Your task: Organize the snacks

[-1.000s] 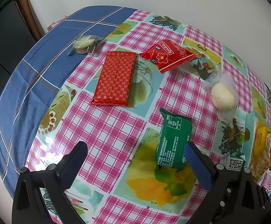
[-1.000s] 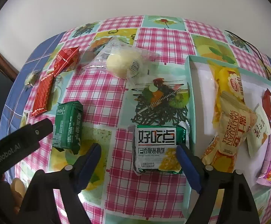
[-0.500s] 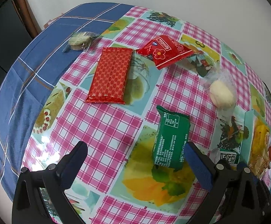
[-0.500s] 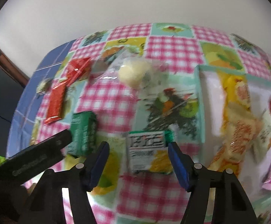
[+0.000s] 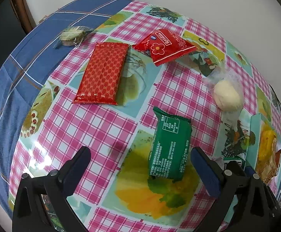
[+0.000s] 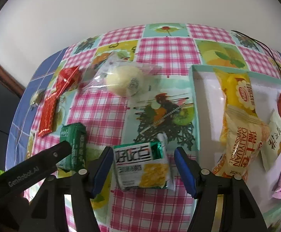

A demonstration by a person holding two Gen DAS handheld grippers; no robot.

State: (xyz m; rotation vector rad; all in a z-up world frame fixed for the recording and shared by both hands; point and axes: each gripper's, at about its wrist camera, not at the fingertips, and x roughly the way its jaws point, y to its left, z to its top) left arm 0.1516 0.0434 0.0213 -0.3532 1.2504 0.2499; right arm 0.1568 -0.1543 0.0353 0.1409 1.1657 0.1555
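My right jaws (image 6: 141, 166) straddle green-white foil snack pack (image 6: 142, 167), unclenched; left jaws (image 5: 140, 171) released. Several packets in teal-rimmed box (image 6: 195, 104); five loose on table (image 5: 94, 129).

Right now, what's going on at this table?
A person is sorting snacks into the box. The right gripper straddles the white-and-green packet, its pads not visibly pressing it. The left gripper hovers open over the green packet. Several snacks lie loose on the tablecloth.
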